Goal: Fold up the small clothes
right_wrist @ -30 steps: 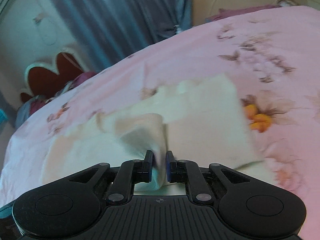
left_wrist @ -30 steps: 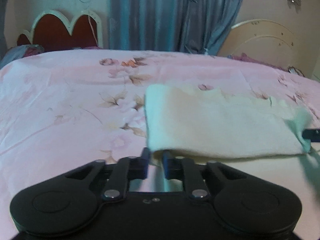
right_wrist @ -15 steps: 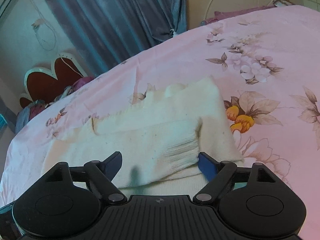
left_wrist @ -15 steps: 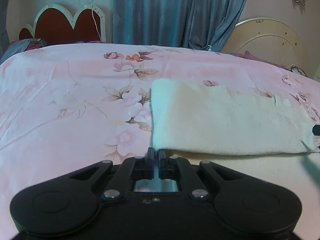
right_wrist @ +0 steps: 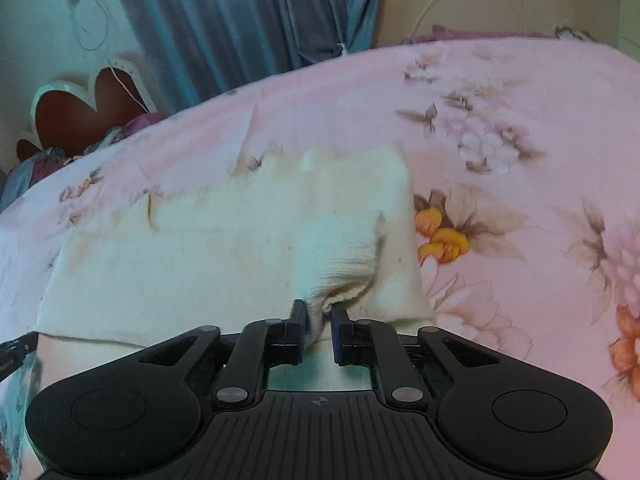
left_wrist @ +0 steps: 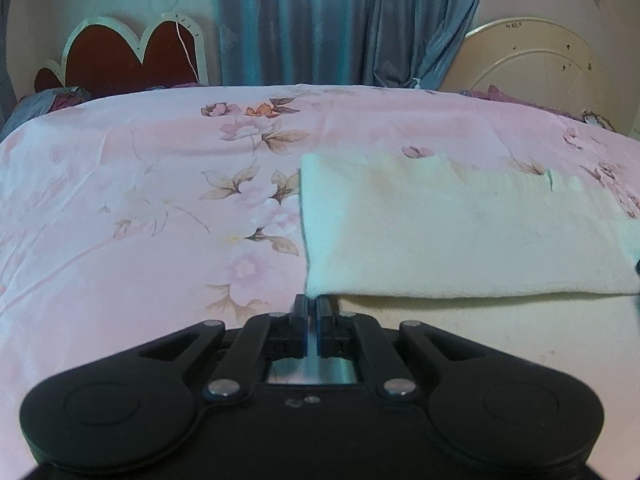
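A cream knit sweater [left_wrist: 460, 232] lies folded flat on the pink floral bed sheet [left_wrist: 140, 208]. My left gripper [left_wrist: 312, 306] sits just short of its near left corner. Its jaws are almost together and parting by a slit, and I see no cloth between them. In the right wrist view the sweater [right_wrist: 180, 264] has a sleeve laid across it that ends in a ribbed cuff [right_wrist: 344, 268]. My right gripper [right_wrist: 319, 314] is closing on the near edge of that cuff, and the knit is bunched between its pads.
The sheet [right_wrist: 520, 128] spreads wide to the left and far side of the sweater. A red scalloped headboard [left_wrist: 120, 56], blue curtains [left_wrist: 320, 20] and a round cream panel [left_wrist: 528, 68] stand behind the bed. The left gripper's tip [right_wrist: 16, 350] shows at the right view's left edge.
My left gripper let go of the folded edge and shut empty. My right gripper opened wide, left the sleeve flat on the sweater, then closed again on its cuff.
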`<state>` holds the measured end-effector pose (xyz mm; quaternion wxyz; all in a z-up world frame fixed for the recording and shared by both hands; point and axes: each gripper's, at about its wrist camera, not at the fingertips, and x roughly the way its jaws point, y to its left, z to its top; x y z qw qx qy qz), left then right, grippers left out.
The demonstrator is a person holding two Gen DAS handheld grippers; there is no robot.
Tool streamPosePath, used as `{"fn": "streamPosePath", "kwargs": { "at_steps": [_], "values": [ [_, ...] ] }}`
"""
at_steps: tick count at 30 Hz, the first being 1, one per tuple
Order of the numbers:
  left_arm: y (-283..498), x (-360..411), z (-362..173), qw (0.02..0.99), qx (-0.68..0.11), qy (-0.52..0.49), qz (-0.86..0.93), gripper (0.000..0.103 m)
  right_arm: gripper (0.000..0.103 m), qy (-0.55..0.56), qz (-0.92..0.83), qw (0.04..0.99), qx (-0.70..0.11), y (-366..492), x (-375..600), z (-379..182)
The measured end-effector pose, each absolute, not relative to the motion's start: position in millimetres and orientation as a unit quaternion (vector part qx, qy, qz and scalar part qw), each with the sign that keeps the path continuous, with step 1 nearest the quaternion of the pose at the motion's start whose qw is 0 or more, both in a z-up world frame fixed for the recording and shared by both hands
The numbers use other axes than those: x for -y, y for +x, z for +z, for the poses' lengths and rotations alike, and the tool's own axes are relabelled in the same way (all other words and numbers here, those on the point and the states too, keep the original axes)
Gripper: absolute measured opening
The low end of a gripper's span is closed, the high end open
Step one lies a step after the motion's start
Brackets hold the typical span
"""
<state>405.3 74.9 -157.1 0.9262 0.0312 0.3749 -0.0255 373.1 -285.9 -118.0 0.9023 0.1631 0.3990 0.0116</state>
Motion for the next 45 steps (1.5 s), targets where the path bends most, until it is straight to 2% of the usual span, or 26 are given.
{"fn": "streamPosePath", "kwargs": {
  "at_steps": [2,4,14,15,16,20,23,25,31,33,35,38,41,45],
  "values": [
    [403,-78,-153,0.925,-0.378,0.025,-0.026,0.013,0.041,0.165,0.001,0.909,-0.383,369,292,-110],
    [398,-81,-149,0.926,-0.377,0.023,-0.028,0.016,0.054,0.165,-0.009,0.914,-0.37,365,299,-105],
    [406,-70,-121,0.934,-0.353,-0.006,-0.051,0.016,0.052,0.169,0.003,0.901,-0.401,396,298,-126],
    [411,-66,-121,0.934,-0.352,-0.006,-0.054,0.016,0.046,0.165,0.005,0.903,-0.397,396,296,-125],
    [416,-62,-122,0.935,-0.35,-0.002,-0.055,0.016,0.03,0.161,0.013,0.906,-0.391,396,294,-121],
    [442,-48,-129,0.934,-0.352,0.004,-0.062,0.016,0.02,0.127,0.023,0.92,-0.371,393,286,-110],
    [460,-43,-137,0.932,-0.357,0.007,-0.055,0.016,0.02,0.072,-0.002,0.924,-0.375,395,283,-113],
    [469,-44,-145,0.929,-0.368,0.009,-0.047,0.018,0.02,0.075,-0.008,0.915,-0.395,399,288,-123],
    [469,-48,-151,0.927,-0.371,0.019,-0.043,0.019,0.021,0.086,-0.029,0.93,-0.356,389,300,-110],
    [468,-49,-151,0.927,-0.371,0.019,-0.043,0.019,0.025,0.1,-0.027,0.93,-0.353,387,303,-106],
    [467,-49,-152,0.928,-0.37,0.02,-0.042,0.02,0.052,0.11,-0.027,0.933,-0.342,384,304,-101],
    [467,-52,-153,0.929,-0.369,0.022,-0.037,0.02,0.053,0.114,-0.014,0.935,-0.336,379,303,-95],
    [468,-54,-153,0.929,-0.369,0.018,-0.037,0.021,0.053,0.153,0.021,0.916,-0.37,378,309,-106],
    [467,-56,-152,0.929,-0.369,0.019,-0.037,0.021,0.052,0.148,0.039,0.908,-0.39,375,299,-118]
  ]
}}
